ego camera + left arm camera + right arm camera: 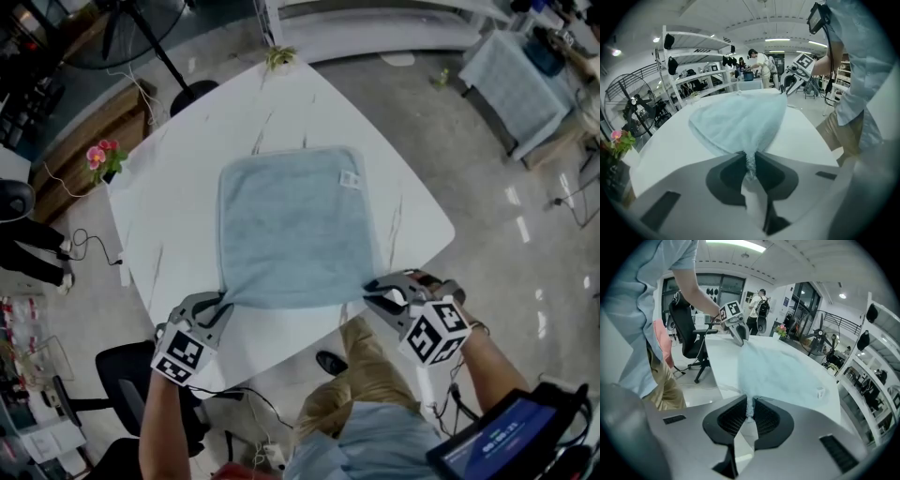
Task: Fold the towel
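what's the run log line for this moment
stage: towel unfolded, spread on table; left claw: shut on near-left corner; right claw: shut on near-right corner

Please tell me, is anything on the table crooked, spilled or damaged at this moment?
Nothing stands out. The towel lies flat and smooth on the table; the left gripper and the right gripper each pinch one near corner.
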Available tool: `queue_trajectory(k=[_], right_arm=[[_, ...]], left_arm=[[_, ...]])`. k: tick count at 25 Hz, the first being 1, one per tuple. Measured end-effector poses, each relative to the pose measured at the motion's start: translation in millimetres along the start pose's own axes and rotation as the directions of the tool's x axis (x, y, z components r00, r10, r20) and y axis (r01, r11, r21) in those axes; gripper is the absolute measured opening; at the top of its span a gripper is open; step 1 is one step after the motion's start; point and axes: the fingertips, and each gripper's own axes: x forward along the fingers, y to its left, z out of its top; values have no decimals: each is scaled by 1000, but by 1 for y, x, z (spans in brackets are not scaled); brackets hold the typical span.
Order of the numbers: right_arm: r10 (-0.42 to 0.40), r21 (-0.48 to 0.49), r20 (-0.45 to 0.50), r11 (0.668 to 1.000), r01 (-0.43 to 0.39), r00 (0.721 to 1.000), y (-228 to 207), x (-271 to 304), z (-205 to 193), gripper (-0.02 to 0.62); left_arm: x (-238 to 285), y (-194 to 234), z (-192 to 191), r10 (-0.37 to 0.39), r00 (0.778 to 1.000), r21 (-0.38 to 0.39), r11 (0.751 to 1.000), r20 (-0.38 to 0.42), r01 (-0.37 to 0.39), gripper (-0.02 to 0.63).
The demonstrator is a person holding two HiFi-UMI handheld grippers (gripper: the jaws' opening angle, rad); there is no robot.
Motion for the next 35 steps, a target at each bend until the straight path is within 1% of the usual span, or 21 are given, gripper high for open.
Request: queue_trajectory(k=[2, 4, 7, 9, 12, 16, 19, 22, 24, 26, 29, 31, 33, 35], right_arm=[[3, 25, 24, 1000, -3, 1000, 1, -12, 6, 51], [8, 59, 46, 998, -11, 999, 4, -26, 13, 51], [8, 107, 76, 994, -16, 997, 3, -45, 24, 49], [-2, 139, 98, 990, -12, 995, -3, -55, 31, 49], [-23, 213, 136, 977, -6, 990, -19, -68, 42, 49], [-72, 276, 174, 961, 21, 982, -58, -81, 56, 49], [-95, 321, 191, 946, 30, 977, -95, -83, 63, 49], [-91, 357, 200, 934, 14, 976, -133, -77, 66, 51], [-72, 385, 205, 923, -13, 976, -156, -69, 65, 51], [-38, 416, 206, 908, -53, 978, -177, -54, 61, 51], [36, 458, 193, 881, -122, 980, -198, -25, 46, 52], [80, 480, 184, 863, -160, 980, -209, -7, 34, 52], [102, 502, 177, 846, -179, 979, -221, 11, 21, 52], [101, 533, 157, 829, -170, 982, -237, 28, 9, 57]], left_arm=[[-10, -11, 3, -3, 1000, -9, 1000, -2, 3, 54], [-23, -22, 9, -13, 1000, -38, 999, 5, 13, 57], [-44, -31, 24, -21, 999, -95, 995, 37, 24, 57], [-57, -27, 38, -10, 998, -132, 991, 69, 19, 57], [-71, -10, 60, 18, 994, -173, 985, 108, 1, 57], [-79, 20, 92, 38, 989, -209, 978, 141, -8, 57], [-75, 44, 109, 35, 989, -257, 966, 141, 2, 57], [-62, 69, 115, 14, 993, -309, 951, 119, 23, 58], [-50, 86, 116, -5, 994, -350, 936, 106, 42, 58], [-34, 104, 112, -28, 995, -401, 914, 92, 63, 58], [-6, 128, 100, -71, 996, -489, 868, 62, 93, 61], [12, 140, 93, -96, 995, -533, 840, 40, 102, 63], [29, 154, 88, -106, 994, -567, 818, 22, 99, 72], [45, 171, 83, -95, 995, -603, 793, 13, 83, 105]])
